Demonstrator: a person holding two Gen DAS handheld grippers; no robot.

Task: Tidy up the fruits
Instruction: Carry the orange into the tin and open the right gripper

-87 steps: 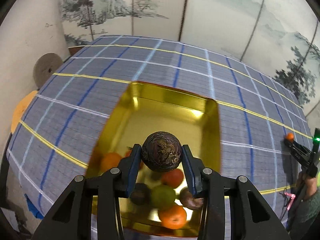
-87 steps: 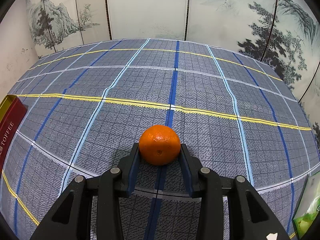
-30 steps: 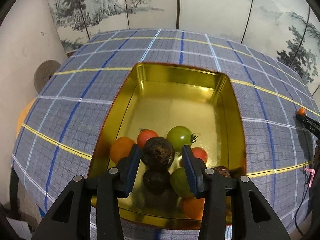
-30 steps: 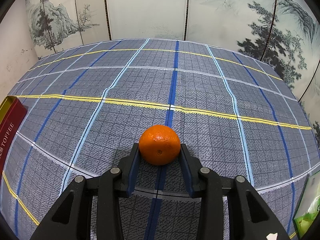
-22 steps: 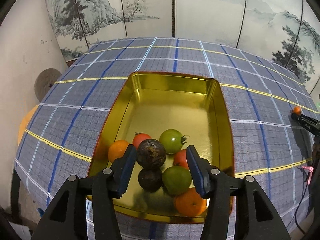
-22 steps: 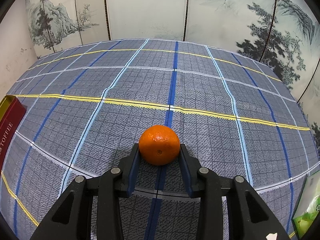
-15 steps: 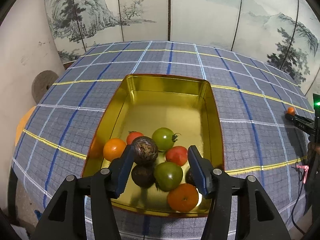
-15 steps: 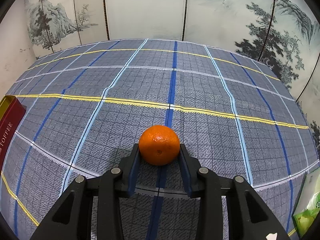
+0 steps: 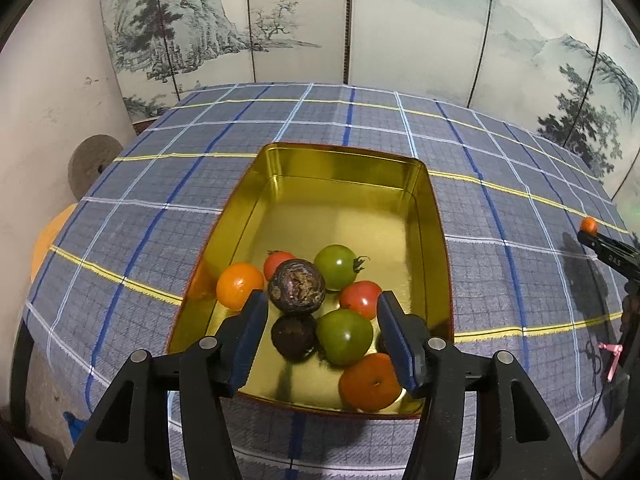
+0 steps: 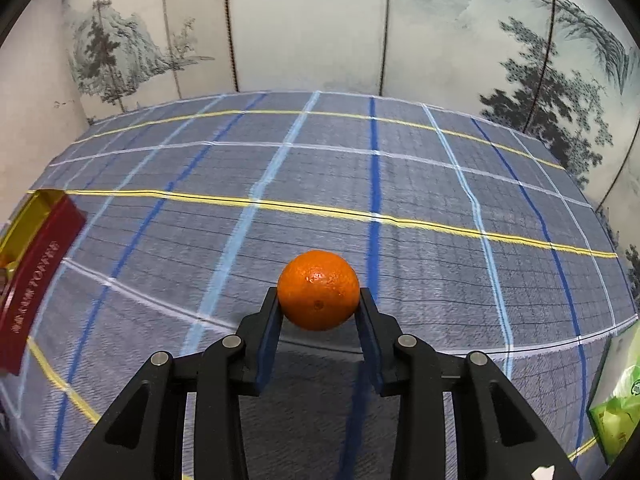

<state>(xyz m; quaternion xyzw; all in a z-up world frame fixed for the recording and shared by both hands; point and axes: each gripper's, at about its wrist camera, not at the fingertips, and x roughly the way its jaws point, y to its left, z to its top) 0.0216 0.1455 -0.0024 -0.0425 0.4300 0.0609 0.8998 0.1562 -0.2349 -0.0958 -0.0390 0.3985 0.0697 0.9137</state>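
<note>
A gold tin (image 9: 436, 216) sits on the plaid tablecloth and holds several fruits at its near end. A dark passion fruit (image 9: 296, 287) lies on top of them, beside a green tomato (image 9: 335, 266), a red tomato (image 9: 360, 299) and an orange (image 9: 239, 285). My left gripper (image 9: 320, 336) is open and empty just above the tin's near end. My right gripper (image 10: 318, 320) is shut on an orange (image 10: 318, 289) and holds it above the cloth. The same gripper and orange (image 9: 588, 225) show small at the right edge of the left wrist view.
The tin's red side with "TOFFEE" lettering (image 10: 32, 280) shows at the left of the right wrist view. A green packet (image 10: 618, 404) lies at the table's near right corner. A painted folding screen (image 9: 360, 24) stands behind the table. A wall (image 9: 48, 92) is close on the left.
My left gripper opened, left the dark passion fruit on the pile in the tin, and drew back. My right gripper lifted and swung left with the orange.
</note>
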